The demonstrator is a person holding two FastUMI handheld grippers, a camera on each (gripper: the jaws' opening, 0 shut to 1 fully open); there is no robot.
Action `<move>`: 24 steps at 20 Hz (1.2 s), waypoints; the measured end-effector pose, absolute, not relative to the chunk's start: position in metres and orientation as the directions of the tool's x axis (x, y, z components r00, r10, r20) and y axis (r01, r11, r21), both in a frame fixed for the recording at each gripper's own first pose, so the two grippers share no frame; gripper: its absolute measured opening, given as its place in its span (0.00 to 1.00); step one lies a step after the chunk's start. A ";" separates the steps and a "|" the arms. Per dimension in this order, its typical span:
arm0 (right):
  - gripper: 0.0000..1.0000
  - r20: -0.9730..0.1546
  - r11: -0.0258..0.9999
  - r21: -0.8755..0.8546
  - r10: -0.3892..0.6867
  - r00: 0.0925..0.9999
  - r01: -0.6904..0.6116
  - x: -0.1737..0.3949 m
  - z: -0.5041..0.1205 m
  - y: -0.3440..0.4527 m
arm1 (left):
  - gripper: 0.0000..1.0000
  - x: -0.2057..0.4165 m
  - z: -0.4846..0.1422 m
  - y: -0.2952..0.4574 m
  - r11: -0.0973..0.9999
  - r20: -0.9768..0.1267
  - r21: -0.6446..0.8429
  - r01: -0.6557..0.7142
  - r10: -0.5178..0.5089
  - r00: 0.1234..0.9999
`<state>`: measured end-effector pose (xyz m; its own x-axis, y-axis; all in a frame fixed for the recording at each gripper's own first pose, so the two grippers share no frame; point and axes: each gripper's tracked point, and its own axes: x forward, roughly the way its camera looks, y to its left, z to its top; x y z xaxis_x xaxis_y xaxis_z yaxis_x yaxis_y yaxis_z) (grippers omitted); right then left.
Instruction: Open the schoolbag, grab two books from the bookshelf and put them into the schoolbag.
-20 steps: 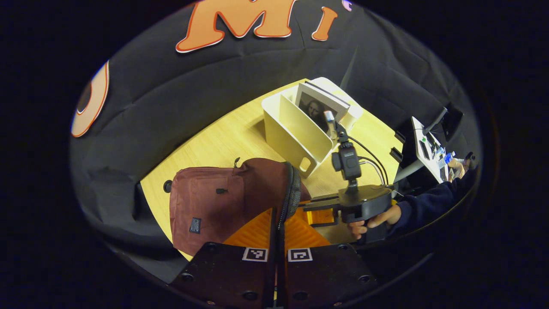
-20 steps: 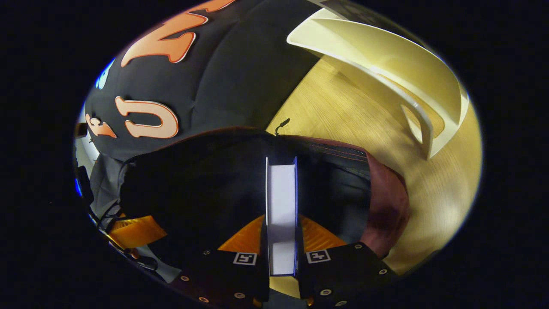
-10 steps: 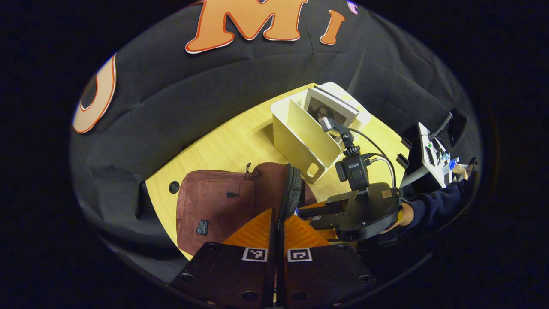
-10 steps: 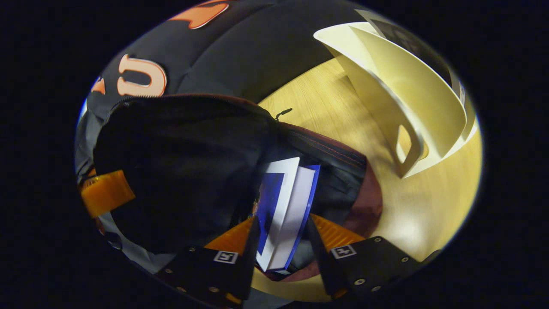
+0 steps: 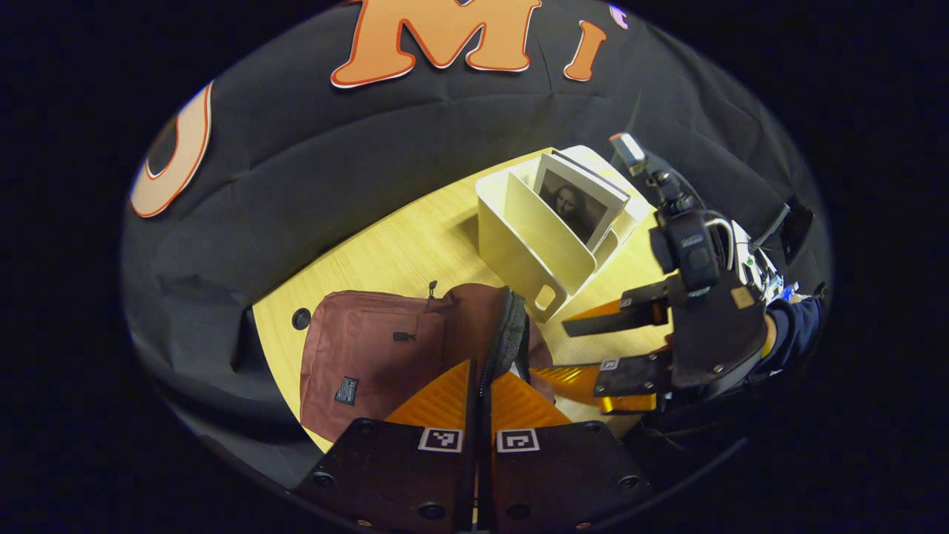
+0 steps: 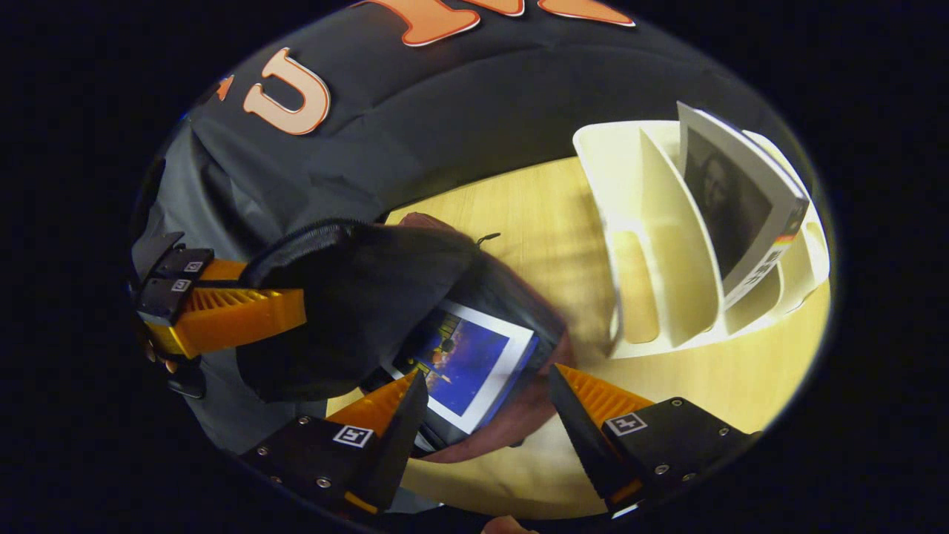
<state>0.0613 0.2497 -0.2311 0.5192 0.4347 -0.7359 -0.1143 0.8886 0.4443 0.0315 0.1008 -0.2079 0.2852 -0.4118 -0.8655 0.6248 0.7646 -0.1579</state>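
The maroon schoolbag (image 5: 371,348) lies on the wooden table. My left gripper (image 5: 480,368) is shut on the edge of its flap and holds it up. In the right gripper view those left fingers (image 6: 237,319) pinch the raised flap (image 6: 356,297). A blue-covered book (image 6: 474,363) lies flat inside the bag's mouth. My right gripper (image 6: 489,404) stands open just above it, touching nothing; in the left gripper view the right gripper (image 5: 552,348) hangs beside the bag. A book with a portrait cover (image 5: 578,208) (image 6: 734,200) leans in the cream bookshelf (image 5: 526,237) (image 6: 645,222).
The bookshelf stands close behind the bag on the table (image 5: 400,245), near the black cloth wall. A person's hand and dark sleeve (image 5: 786,334) hold the right gripper at the right. A white device (image 5: 764,267) sits beyond the table's right end.
The right gripper let go of the blue book, which now lies flat in the bag, then opened wide and drew back from the bag. The left gripper still holds the flap.
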 end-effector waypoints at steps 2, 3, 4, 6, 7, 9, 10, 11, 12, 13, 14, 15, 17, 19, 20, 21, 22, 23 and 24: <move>0.97 -0.743 0.910 0.394 0.398 0.538 -0.129 0.059 -0.225 0.225 | 0.03 0.032 -0.210 0.099 0.771 -0.863 -0.163 0.616 -0.413 0.289; 0.97 -0.750 0.920 0.368 0.380 0.541 -0.135 0.057 -0.221 0.213 | 0.03 0.031 -0.211 0.097 0.773 -0.861 -0.172 0.611 -0.419 0.288; 0.97 -0.761 0.930 0.342 0.359 0.541 -0.135 0.054 -0.217 0.200 | 0.03 0.031 -0.212 0.096 0.773 -0.860 -0.178 0.608 -0.423 0.286; 0.98 -0.775 0.945 0.295 0.322 0.543 -0.140 0.052 -0.206 0.176 | 0.03 0.030 -0.213 0.094 0.775 -0.857 -0.182 0.605 -0.426 0.288; 0.98 -0.784 0.953 0.264 0.301 0.544 -0.148 0.052 -0.202 0.163 | 0.03 0.030 -0.214 0.094 0.778 -0.857 -0.184 0.601 -0.427 0.290; 0.98 -0.794 0.966 0.206 0.260 0.550 -0.160 0.055 -0.187 0.142 | 0.03 0.028 -0.217 0.092 0.778 -0.858 -0.191 0.599 -0.429 0.284; 0.98 -0.796 0.970 0.177 0.242 0.554 -0.169 0.057 -0.178 0.132 | 0.03 0.028 -0.217 0.092 0.778 -0.857 -0.190 0.598 -0.428 0.286; 0.98 -0.800 0.974 0.147 0.221 0.558 -0.174 0.062 -0.169 0.122 | 0.03 0.029 -0.217 0.093 0.780 -0.858 -0.189 0.596 -0.427 0.286; 0.98 -0.805 0.976 0.121 0.203 0.558 -0.180 0.065 -0.162 0.113 | 0.03 0.029 -0.218 0.094 0.785 -0.859 -0.190 0.590 -0.424 0.288; 0.98 -0.811 0.979 0.101 0.183 0.555 -0.176 0.069 -0.155 0.105 | 0.03 0.030 -0.218 0.095 0.788 -0.859 -0.190 0.586 -0.422 0.289; 0.98 -0.821 0.980 0.092 0.176 0.543 -0.178 0.072 -0.149 0.097 | 0.03 0.030 -0.218 0.095 0.791 -0.859 -0.193 0.580 -0.422 0.289; 0.98 -0.832 0.979 0.104 0.182 0.525 -0.174 0.071 -0.141 0.093 | 0.03 0.028 -0.218 0.095 0.791 -0.860 -0.196 0.579 -0.423 0.287; 0.98 -0.844 0.979 0.108 0.183 0.504 -0.175 0.077 -0.129 0.086 | 0.03 0.029 -0.218 0.098 0.798 -0.862 -0.194 0.571 -0.417 0.290; 0.98 -0.850 0.980 0.085 0.165 0.500 -0.179 0.088 -0.117 0.072 | 0.03 0.030 -0.221 0.098 0.805 -0.865 -0.193 0.561 -0.410 0.290; 0.98 -0.852 0.982 0.068 0.149 0.502 -0.177 0.096 -0.112 0.064 | 0.03 0.030 -0.222 0.099 0.808 -0.865 -0.195 0.556 -0.409 0.290; 0.98 -0.853 0.979 0.072 0.159 0.497 -0.190 0.105 -0.109 0.061 | 0.03 0.030 -0.222 0.099 0.810 -0.867 -0.198 0.552 -0.407 0.287; 0.98 -0.861 0.975 0.095 0.183 0.474 -0.202 0.109 -0.109 0.061 | 0.03 0.029 -0.222 0.099 0.812 -0.867 -0.200 0.549 -0.407 0.286; 0.98 -0.872 0.976 0.124 0.194 0.450 -0.180 0.117 -0.112 0.059 | 0.03 0.029 -0.223 0.099 0.815 -0.868 -0.201 0.543 -0.405 0.286; 0.98 -0.885 0.976 0.156 0.208 0.416 -0.155 0.122 -0.118 0.057 | 0.03 0.029 -0.224 0.100 0.819 -0.869 -0.201 0.537 -0.402 0.288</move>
